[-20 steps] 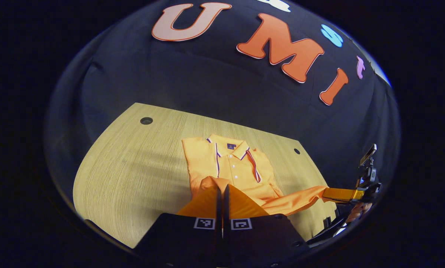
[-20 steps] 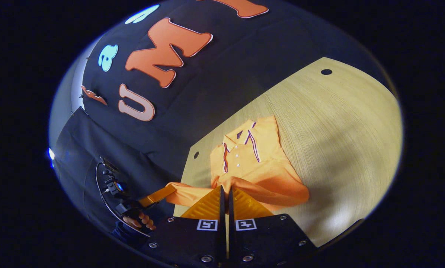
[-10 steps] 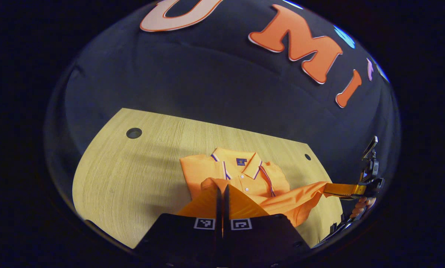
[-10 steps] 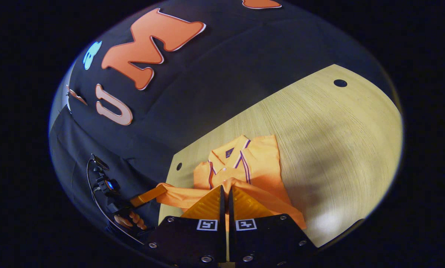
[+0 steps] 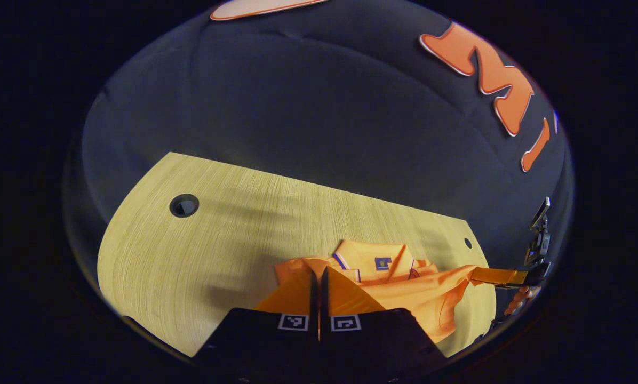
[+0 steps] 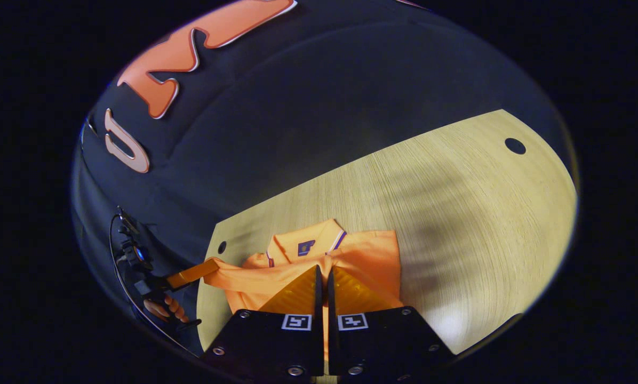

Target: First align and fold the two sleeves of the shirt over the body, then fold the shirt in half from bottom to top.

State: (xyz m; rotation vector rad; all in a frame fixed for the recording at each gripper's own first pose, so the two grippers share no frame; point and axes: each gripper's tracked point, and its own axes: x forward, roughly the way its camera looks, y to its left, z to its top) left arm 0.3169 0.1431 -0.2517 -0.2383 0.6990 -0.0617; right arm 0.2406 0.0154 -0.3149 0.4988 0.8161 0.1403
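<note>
An orange polo shirt (image 5: 404, 293) lies on the wooden table (image 5: 217, 240), its collar (image 5: 375, 256) towards the far edge. My left gripper (image 5: 317, 272) is shut on one corner of the bottom hem. The right gripper (image 5: 476, 276) holds the other corner off to the right, with the hem stretched between them just short of the collar. In the right gripper view, my right gripper (image 6: 321, 269) is shut on the hem of the shirt (image 6: 372, 256). The left gripper (image 6: 212, 264) pinches the far corner there, with a hand (image 6: 161, 308) behind it. The placket is hidden under the lifted cloth.
The table has a round cable hole (image 5: 184, 205) at the far left and a smaller hole (image 5: 467, 243) at the far right. The table (image 6: 457, 213) ends against the black cloth wall right behind the collar (image 6: 305, 245).
Both grippers have carried the hem forward over the shirt's body towards the collar. The buttons and placket, visible earlier, are now covered by the folded-over cloth.
</note>
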